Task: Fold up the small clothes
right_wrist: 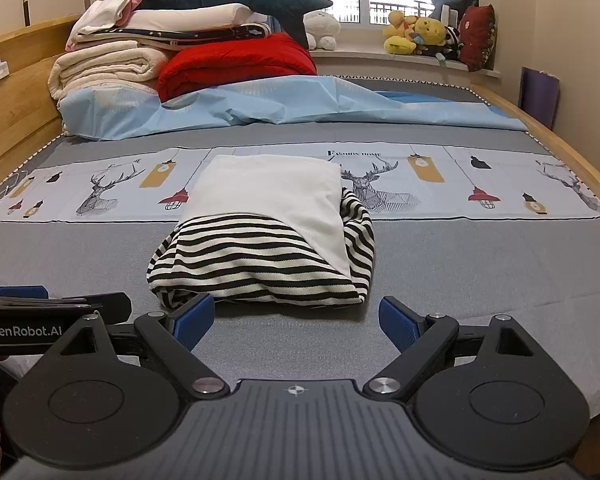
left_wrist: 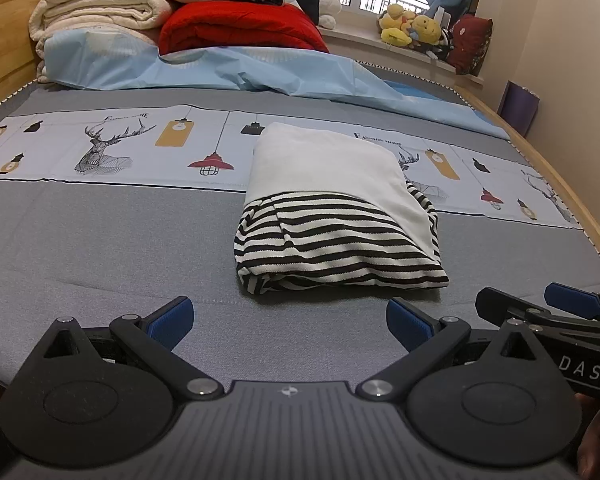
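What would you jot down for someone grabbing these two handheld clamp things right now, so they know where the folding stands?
Left gripper: open, empty, hovering over the grey bedspread, short of the garment.
Right gripper: open, empty, just in front of the garment's near edge.
The black-and-white striped top with a plain white panel lies folded into a compact bundle mid-bed, the white part on top, partly over the printed deer-and-lamp strip.
Done: the main folds appear complete.
Left: perhaps tidy the loose striped edge on the right side; no other small clothes are visible to fold.
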{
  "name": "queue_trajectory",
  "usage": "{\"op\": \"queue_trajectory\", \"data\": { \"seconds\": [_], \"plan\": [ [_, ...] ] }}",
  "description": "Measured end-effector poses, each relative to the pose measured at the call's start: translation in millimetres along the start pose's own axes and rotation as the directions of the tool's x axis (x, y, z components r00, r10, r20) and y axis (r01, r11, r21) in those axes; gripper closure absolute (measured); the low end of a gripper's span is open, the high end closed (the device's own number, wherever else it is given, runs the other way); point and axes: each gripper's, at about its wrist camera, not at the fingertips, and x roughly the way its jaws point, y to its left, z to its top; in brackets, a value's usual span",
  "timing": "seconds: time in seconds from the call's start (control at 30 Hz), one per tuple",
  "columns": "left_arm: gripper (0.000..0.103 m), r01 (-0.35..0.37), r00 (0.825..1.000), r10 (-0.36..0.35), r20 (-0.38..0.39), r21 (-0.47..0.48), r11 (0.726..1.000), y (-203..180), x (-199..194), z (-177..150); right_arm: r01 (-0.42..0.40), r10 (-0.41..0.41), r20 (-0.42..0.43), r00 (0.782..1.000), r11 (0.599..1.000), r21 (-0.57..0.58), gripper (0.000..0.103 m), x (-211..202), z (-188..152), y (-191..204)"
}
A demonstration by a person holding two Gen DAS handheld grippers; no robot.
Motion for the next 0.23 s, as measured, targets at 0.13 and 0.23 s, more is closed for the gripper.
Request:
{"op": "queue_trajectory", "data": {
  "seconds": [0.13,0.23],
  "plan": [
    [0.0,-0.006,1.0,0.006,-0.003,0.005,1.0,-1.8,0.3,-0.6,-0.004,0.004,0.001,1.0,1.0,0.001,0.013,0.0,0.2,-0.2],
    [0.001,-0.009,1.0,0.009,-0.003,0.007,1.0,-4.0,0.2,-0.9,-0.024,0.024,0.003,1.0,1.0,0.003,0.013,-1.1,-1.4,2.5]
  ]
}}
